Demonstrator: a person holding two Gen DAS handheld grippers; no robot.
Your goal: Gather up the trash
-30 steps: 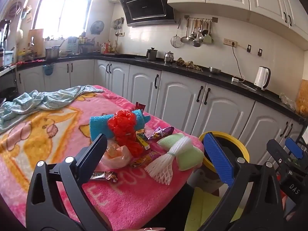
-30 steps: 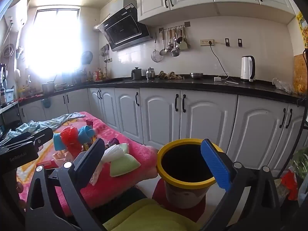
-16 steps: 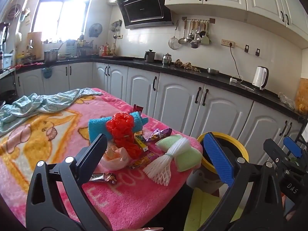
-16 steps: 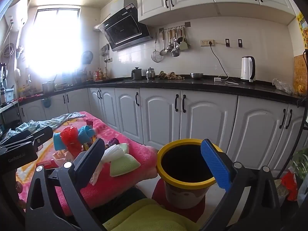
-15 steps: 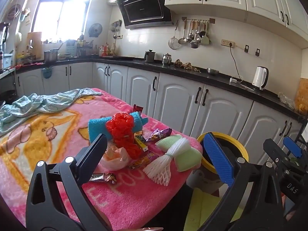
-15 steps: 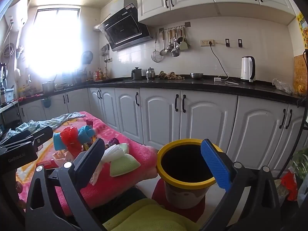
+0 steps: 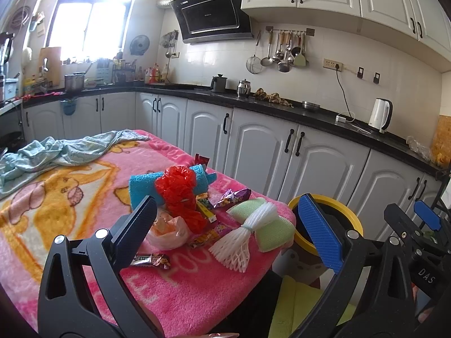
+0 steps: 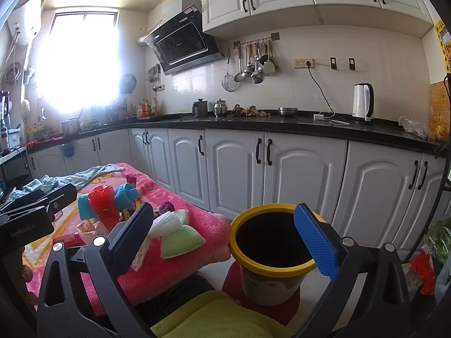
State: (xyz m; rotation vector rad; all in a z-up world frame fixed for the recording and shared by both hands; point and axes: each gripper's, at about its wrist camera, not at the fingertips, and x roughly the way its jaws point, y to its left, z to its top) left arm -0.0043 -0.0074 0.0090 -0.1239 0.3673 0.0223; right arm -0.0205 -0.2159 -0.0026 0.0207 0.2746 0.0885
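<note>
Pink blanket (image 7: pixel 197 290) holds wrappers (image 7: pixel 152 260) beyond the gaping left tongs (image 7: pixel 225 233).

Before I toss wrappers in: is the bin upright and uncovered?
Yes. The bin stands upright beside the table, its yellow rim level, no lid; the inside looks dark.

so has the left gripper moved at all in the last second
Yes, slightly. In the left wrist view the kettle and range hood sit lower and further left than before, so the left gripper tilted slightly up and right.

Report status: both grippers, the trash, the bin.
Left gripper open, empty. Right gripper open, empty. Wrappers untouched on pink blanket. Yellow-rimmed bin beside table, nothing blocking.
</note>
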